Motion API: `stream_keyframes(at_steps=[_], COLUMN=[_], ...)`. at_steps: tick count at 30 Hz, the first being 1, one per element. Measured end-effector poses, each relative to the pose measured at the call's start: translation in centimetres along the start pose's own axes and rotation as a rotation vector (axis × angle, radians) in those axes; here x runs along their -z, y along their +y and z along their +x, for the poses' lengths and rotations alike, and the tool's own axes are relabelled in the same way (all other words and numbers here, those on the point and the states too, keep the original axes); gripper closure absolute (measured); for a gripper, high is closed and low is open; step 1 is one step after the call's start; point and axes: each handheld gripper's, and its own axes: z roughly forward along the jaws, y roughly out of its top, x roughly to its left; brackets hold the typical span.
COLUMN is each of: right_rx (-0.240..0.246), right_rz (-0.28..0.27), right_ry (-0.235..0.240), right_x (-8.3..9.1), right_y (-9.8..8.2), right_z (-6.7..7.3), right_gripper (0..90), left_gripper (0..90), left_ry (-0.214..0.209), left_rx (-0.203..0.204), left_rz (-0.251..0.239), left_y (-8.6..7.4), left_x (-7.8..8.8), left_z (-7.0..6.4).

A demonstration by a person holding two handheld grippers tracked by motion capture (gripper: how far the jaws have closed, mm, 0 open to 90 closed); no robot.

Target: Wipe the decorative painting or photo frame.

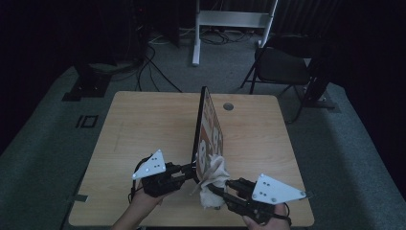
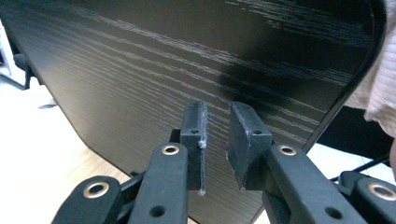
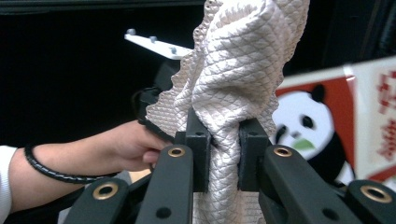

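Tabletop: board on edge, right tongs pinching cloth.

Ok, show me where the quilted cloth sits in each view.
High view: cloth low centre, against the upright board.
Left gripper view: pale cloth at the right edge, past the board's corner.
Right gripper view: cloth centre, clamped between the jaws.
Shared landmark: the board.

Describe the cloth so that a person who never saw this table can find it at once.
On the wooden table a thin board stands on edge, near the front. The cloth bunches against its panda-printed face, clamped in the right gripper. It is the one soft, pale, quilted thing there.
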Motion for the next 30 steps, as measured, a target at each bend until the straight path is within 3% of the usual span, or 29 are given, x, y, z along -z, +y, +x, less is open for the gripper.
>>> stream_keyframes(at_steps=[6, 13, 30], right_rx=[0.029, 0.045, -0.029], right_rz=[0.021, 0.077, 0.208], right_ry=[-0.039, -0.05, -0.072], right_x=[-1.8, -2.4, -2.8], right_y=[0.0, -0.8, -5.6], right_z=[-0.3, -0.5, -1.5], right_gripper=[73.0, 68.3, 67.0], left_gripper=[76.9, 76.9, 76.6], left_ry=[-0.002, -0.001, 0.0], left_rx=[-0.011, -0.013, -0.009], left_rz=[0.011, 0.012, 0.018], left_y=[0.0, 0.1, -0.1], left_x=[-0.1, 0.0, 0.1], left_z=[-0.1, -0.1, 0.2])
